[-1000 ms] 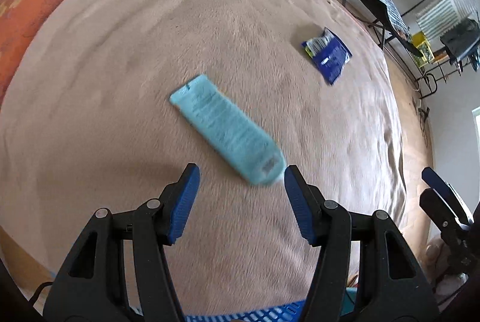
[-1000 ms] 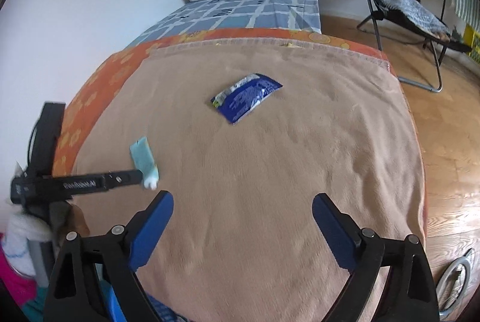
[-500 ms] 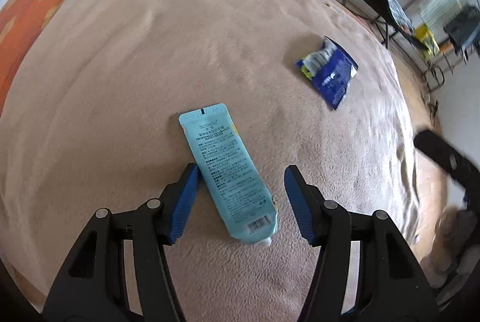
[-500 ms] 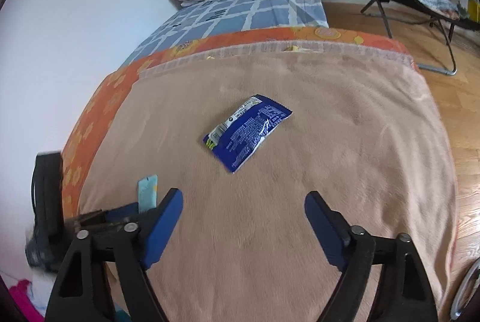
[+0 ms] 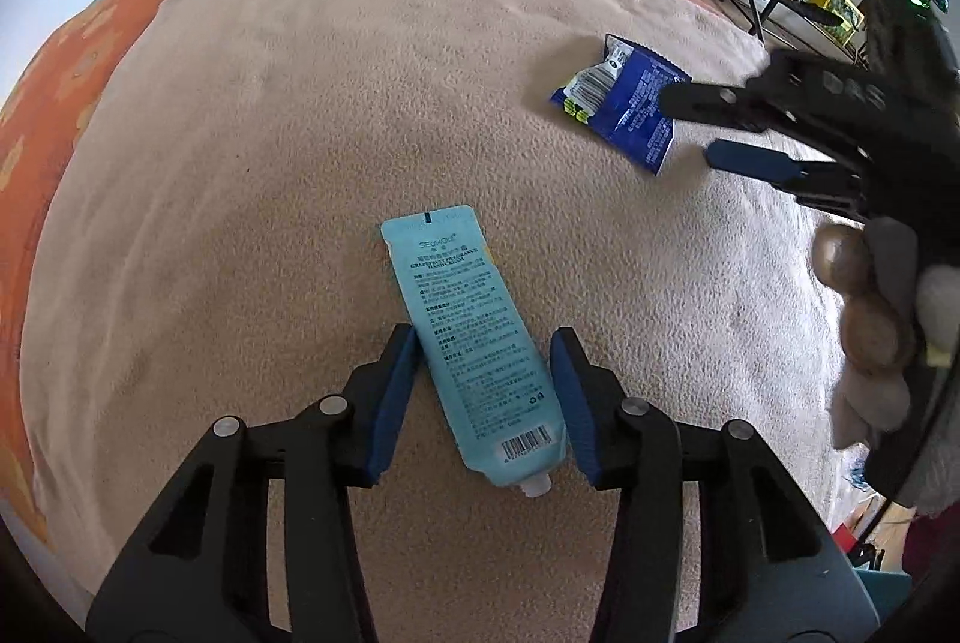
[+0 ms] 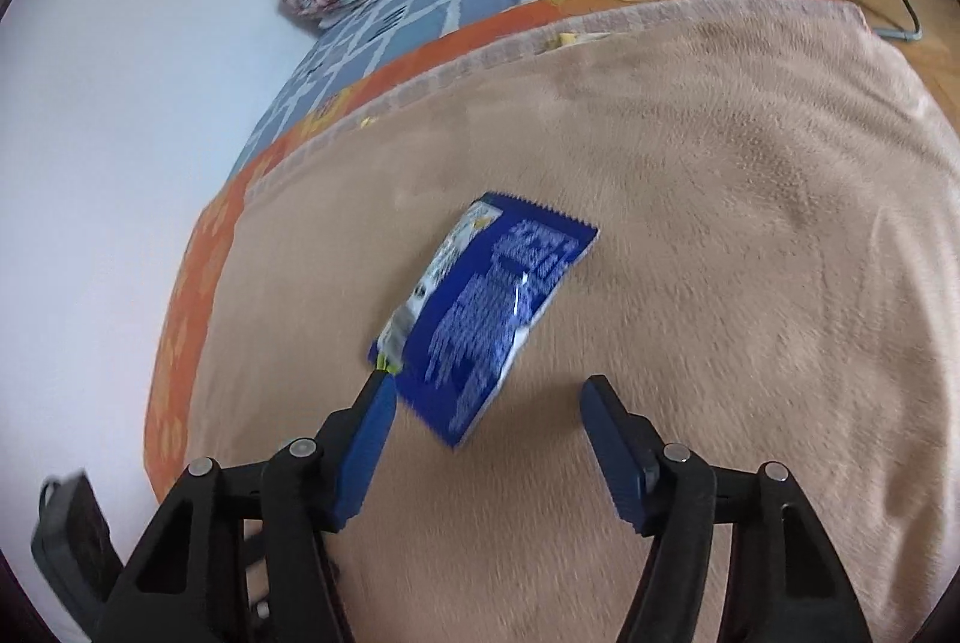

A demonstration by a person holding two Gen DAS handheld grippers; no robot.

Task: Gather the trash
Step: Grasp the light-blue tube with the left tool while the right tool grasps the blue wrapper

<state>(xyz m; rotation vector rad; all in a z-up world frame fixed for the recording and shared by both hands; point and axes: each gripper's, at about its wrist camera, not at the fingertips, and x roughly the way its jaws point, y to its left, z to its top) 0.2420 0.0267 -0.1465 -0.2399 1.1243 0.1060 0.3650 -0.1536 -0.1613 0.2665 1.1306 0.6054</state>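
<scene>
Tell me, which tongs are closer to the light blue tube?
The left. The left tongs sit open around the light blue tube, one finger on each side. The right tongs are off by the dark blue wrapper.

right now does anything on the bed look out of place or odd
Two bits of litter lie on the tan blanket: a capless light-blue hand cream tube lying askew between the open left gripper, and a crumpled blue wrapper ahead of the open right gripper.

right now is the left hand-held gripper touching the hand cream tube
Cannot tell. In the left wrist view the left hand-held gripper straddles the hand cream tube, its blue pads right against both edges, with no clear gap or contact.
</scene>
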